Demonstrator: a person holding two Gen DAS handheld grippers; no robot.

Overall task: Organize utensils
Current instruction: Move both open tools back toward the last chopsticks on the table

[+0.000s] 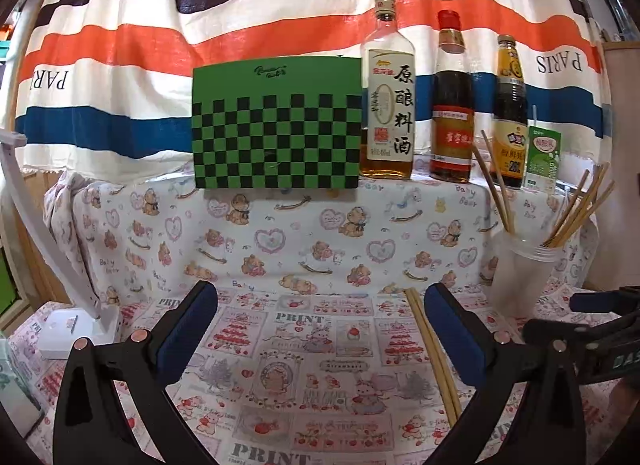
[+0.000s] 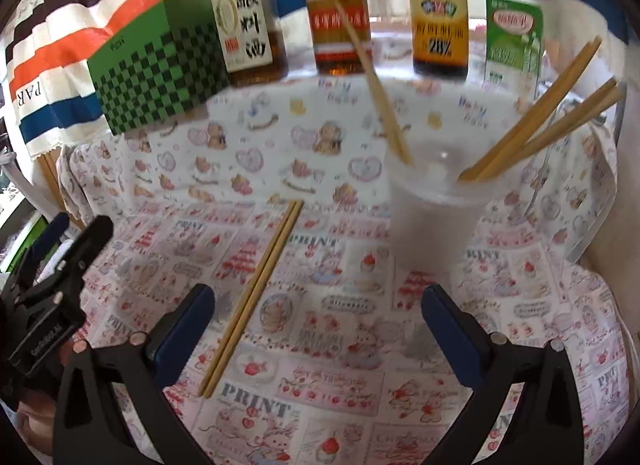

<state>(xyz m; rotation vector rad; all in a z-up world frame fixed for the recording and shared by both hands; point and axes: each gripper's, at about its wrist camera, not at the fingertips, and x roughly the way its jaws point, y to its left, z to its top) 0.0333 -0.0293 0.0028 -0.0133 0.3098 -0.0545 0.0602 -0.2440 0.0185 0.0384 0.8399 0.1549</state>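
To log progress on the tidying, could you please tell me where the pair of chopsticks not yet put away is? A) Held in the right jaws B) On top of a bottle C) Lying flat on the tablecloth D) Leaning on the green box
C: the loose pair of chopsticks lies flat on the tablecloth, apart from the plastic cup, and both sets of jaws are open and empty.

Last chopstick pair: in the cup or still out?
Out. The chopstick pair lies flat on the tablecloth, left of the plastic cup, untouched; both grippers open and empty.
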